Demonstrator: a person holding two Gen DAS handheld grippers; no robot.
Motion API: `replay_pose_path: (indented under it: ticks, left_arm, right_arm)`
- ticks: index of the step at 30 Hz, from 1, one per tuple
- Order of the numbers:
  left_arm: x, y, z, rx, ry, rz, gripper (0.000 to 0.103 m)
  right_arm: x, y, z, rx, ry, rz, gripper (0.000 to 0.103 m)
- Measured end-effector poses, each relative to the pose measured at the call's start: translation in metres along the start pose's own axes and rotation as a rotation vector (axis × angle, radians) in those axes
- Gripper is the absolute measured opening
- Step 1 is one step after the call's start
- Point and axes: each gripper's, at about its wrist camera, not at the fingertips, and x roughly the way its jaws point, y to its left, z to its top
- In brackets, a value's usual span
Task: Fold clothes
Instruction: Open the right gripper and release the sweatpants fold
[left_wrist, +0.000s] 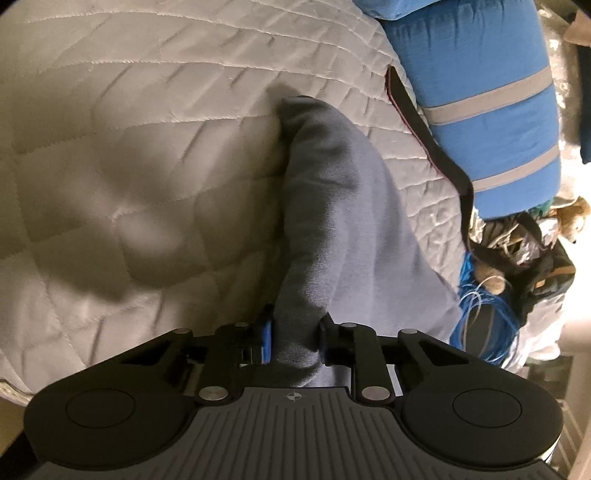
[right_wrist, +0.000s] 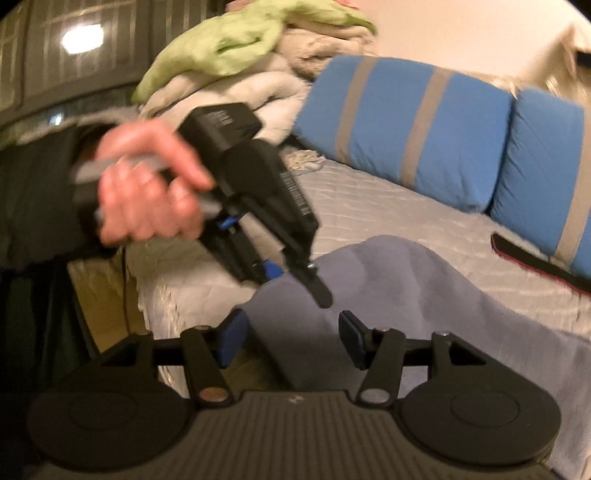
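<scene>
A grey-blue garment (left_wrist: 332, 206) lies on the quilted bed (left_wrist: 129, 147), with one edge pulled up into a long ridge. My left gripper (left_wrist: 295, 332) is shut on the near end of that ridge, cloth bunched between its pads. The right wrist view shows the same garment (right_wrist: 424, 280) draped over the bed's near edge. There the left gripper (right_wrist: 295, 284), held by a hand (right_wrist: 147, 192), points down onto the cloth. My right gripper (right_wrist: 291, 338) hovers just in front of it, open, jaws wide over the garment's edge and not pressing on it.
Blue cushions with grey stripes (right_wrist: 406, 129) line the far side of the bed, a black strap (right_wrist: 535, 262) at their foot. A pile of pale and green laundry (right_wrist: 240, 48) sits at the bed's far left. Blue cables (left_wrist: 480, 314) and bags clutter the floor beside the bed.
</scene>
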Motion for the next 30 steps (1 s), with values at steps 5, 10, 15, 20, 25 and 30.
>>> replay_pose_path:
  ticks: [5,10,15,20,25,30]
  left_arm:
    - [-0.002,-0.002,-0.002,0.055,-0.008,0.022,0.02]
    - [-0.003,-0.005,-0.003,0.078,-0.013,0.037,0.02]
    - [-0.003,0.0,-0.003,0.056,-0.009,0.024,0.019]
    - [-0.001,0.0,-0.002,0.039,-0.004,0.012,0.018]
    - [0.001,0.003,0.0,0.021,-0.001,0.008,0.018]
    - [0.001,0.006,0.001,0.002,-0.003,0.01,0.018]
  right_arm:
    - [0.015,-0.007,0.003,0.086,0.038,0.053,0.042]
    - [0.025,0.0,0.002,0.072,0.08,0.052,0.01]
    - [0.013,0.005,0.0,0.013,0.093,0.021,0.007]
    - [0.003,0.002,-0.002,-0.009,0.105,0.03,0.002]
    - [-0.008,0.003,-0.003,-0.033,0.093,0.073,0.001]
    - [-0.018,0.007,-0.006,-0.052,0.046,0.097,0.027]
